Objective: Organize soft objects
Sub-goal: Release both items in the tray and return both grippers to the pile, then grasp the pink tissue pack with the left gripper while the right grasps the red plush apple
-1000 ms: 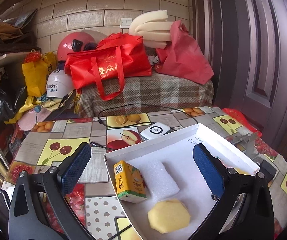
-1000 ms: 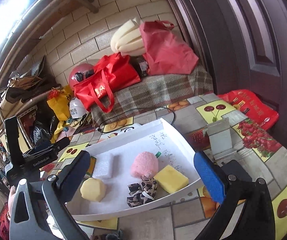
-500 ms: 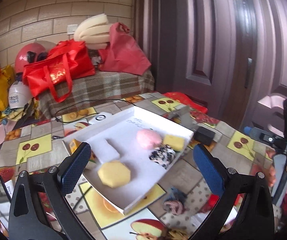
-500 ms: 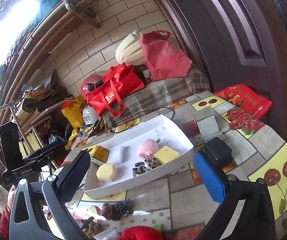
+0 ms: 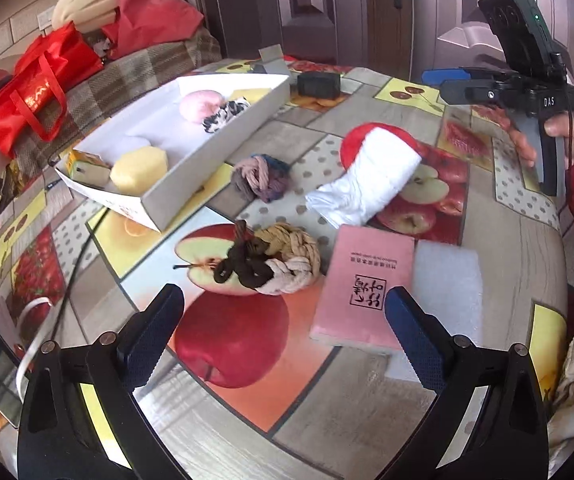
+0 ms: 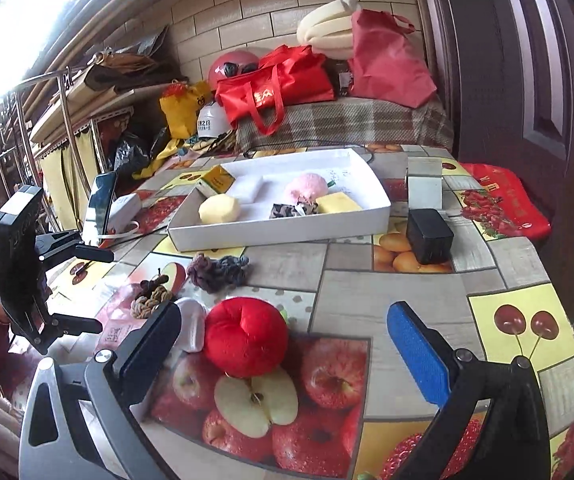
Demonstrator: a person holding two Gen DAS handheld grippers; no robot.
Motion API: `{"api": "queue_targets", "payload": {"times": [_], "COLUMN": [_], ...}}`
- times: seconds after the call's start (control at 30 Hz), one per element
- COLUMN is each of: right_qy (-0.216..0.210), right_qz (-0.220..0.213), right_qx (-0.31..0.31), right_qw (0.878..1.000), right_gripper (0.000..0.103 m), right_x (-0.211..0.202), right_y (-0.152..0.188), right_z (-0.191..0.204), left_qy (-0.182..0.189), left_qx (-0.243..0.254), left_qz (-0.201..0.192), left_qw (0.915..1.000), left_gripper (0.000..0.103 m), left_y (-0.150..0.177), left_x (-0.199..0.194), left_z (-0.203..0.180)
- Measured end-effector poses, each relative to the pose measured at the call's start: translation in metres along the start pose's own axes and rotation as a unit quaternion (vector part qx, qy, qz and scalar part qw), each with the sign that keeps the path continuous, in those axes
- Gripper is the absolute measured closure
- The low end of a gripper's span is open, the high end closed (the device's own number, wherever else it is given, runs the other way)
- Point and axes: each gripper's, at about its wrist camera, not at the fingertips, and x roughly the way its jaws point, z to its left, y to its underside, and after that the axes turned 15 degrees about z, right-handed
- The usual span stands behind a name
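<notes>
- Soft objects lie in two groups: some in the white tray [image 6: 375, 184] at the far side of the tabletop [image 6: 387, 280], the rest loose on the fruit-print cloth nearer the camera.
- In the tray: a pink pompom [image 6: 305, 186], a yellow sponge [image 6: 337, 203], a leopard-print scrunchie [image 6: 287, 211], a pale yellow foam piece [image 6: 219, 209] and a white foam pad [image 6: 247, 188]; a small yellow carton [image 6: 217, 180] with print too small to read stands at its far left corner.
- Loose: a purple-grey rope knot [image 5: 261, 176], a brown-and-cream rope knot [image 5: 275, 258], a red plush apple [image 6: 245, 336] with a white cloth roll [image 5: 367, 180] touching it, and a white foam block [image 5: 447, 280].
- A pink booklet [image 5: 363, 284] carries Chinese characters in a square seal mark.
- The left gripper [image 5: 283, 334] hovers above the tabletop, jaws wide, holding nothing.
- The right gripper [image 6: 283, 352], jaws wide, is empty, the red plush apple between its fingers; its body reads "DAS" in the left wrist view.
</notes>
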Motion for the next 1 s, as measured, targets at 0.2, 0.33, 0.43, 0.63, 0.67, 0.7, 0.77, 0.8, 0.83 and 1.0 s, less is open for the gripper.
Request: {"api": "queue_targets", "payload": {"times": [0.2, 0.33, 0.43, 0.63, 0.67, 0.7, 0.77, 0.8, 0.83, 1.0], "right_qy": [-0.008, -0.014, -0.008, 0.009, 0.013, 0.016, 0.02, 0.024, 0.028, 0.033], "right_qz": [0.007, 0.021, 0.047, 0.082, 0.087, 0.092, 0.103, 0.107, 0.113, 0.137], "right_qx": [0.013, 0.016, 0.0, -0.056, -0.059, -0.062, -0.067, -0.071, -0.079, -0.105], "right_qw": [1.0, 1.0, 0.999, 0.995, 0.994, 0.994, 0.992, 0.991, 0.99, 0.984], "right_gripper": [0.0, 0.0, 0.0, 0.004, 0.004, 0.005, 0.005, 0.005, 0.005, 0.014], "right_x": [0.006, 0.012, 0.025, 0.039, 0.041, 0.044, 0.049, 0.052, 0.055, 0.078], "right_y": [0.004, 0.004, 0.005, 0.007, 0.007, 0.006, 0.005, 0.004, 0.002, -0.006], "right_z": [-0.003, -0.003, 0.006, 0.028, 0.029, 0.03, 0.03, 0.031, 0.034, 0.042], "left_qy": [0.015, 0.019, 0.028, 0.013, 0.014, 0.02, 0.039, 0.044, 0.042, 0.045], "left_qx": [0.026, 0.029, 0.032, 0.027, 0.019, 0.014, 0.014, 0.02, 0.028, 0.045], "left_qz": [0.013, 0.017, 0.017, 0.02, 0.021, 0.019, 0.018, 0.02, 0.024, 0.045], "left_qw": [0.9995, 0.9992, 0.999, 0.9993, 0.9995, 0.9995, 0.999, 0.9986, 0.9984, 0.9969], "left_gripper": [0.003, 0.007, 0.029, 0.033, 0.033, 0.033, 0.033, 0.033, 0.033, 0.033], "left_y": [-0.007, -0.011, -0.009, -0.002, -0.001, 0.0, 0.001, 0.0, -0.002, -0.011], "left_x": [0.009, 0.012, 0.008, 0.004, 0.003, 0.001, 0.0, 0.001, 0.005, 0.022], "left_z": [-0.016, -0.017, -0.015, -0.003, 0.002, 0.006, 0.008, 0.005, -0.001, -0.015]}}
